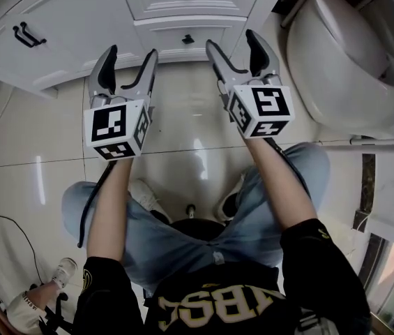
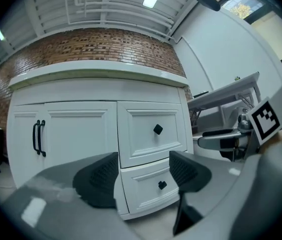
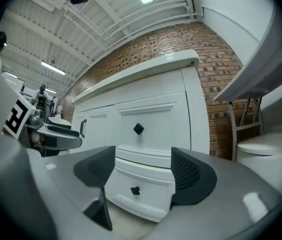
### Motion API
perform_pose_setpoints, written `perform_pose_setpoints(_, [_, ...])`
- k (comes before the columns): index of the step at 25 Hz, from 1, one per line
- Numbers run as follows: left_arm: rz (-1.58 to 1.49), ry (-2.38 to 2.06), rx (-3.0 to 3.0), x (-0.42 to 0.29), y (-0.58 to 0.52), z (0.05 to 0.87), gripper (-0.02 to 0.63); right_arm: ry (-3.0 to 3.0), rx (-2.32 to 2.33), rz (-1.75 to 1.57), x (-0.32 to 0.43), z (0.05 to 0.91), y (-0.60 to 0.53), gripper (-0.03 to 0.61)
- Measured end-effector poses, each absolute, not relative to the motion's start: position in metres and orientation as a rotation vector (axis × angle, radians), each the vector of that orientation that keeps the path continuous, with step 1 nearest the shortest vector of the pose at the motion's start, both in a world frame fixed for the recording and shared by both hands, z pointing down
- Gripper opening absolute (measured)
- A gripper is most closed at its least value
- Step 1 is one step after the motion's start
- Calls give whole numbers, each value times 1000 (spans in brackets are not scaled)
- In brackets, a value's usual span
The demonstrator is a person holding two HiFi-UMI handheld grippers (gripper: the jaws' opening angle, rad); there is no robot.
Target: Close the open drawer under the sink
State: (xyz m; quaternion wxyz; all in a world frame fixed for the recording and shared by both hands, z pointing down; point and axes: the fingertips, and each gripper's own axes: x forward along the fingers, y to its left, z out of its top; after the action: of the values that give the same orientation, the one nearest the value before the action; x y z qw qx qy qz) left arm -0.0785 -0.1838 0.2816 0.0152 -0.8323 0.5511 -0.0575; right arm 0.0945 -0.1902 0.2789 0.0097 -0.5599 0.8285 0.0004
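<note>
A white vanity cabinet [image 1: 92, 19] stands ahead of me with two stacked drawers at its right end. The upper drawer [image 2: 153, 131] and the lower drawer [image 2: 155, 186] each carry a black square knob. The lower drawer's knob [image 1: 188, 39] lies between my two grippers in the head view. How far either drawer front stands out I cannot tell. My left gripper [image 1: 130, 54] is open and empty, held level and short of the cabinet, as its own view [image 2: 143, 174] confirms. My right gripper [image 1: 233, 42] is open too, with only the drawers [image 3: 141, 154] seen past its jaws [image 3: 143, 171].
A white toilet [image 1: 343, 54] stands at the right, close to the cabinet's side. The cabinet doors at the left have black bar handles [image 1: 28, 35]. The person's legs and shoes [image 1: 144, 197] rest on the glossy tile floor, and a black cable [image 1: 1, 218] trails at the left.
</note>
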Motion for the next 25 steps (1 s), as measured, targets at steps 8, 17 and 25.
perform_pose_setpoints(8, [-128, 1767, -2634, -77, -199, 290, 321, 2606, -1833, 74, 97, 283, -192, 336])
perform_pose_setpoints(17, [-138, 1732, -2656, -60, -204, 290, 321, 2597, -1829, -6, 100, 287, -211, 285])
perform_pose_setpoints(25, [-147, 1741, -2668, -62, -209, 292, 321, 2689, -1811, 50, 76, 296, -215, 281])
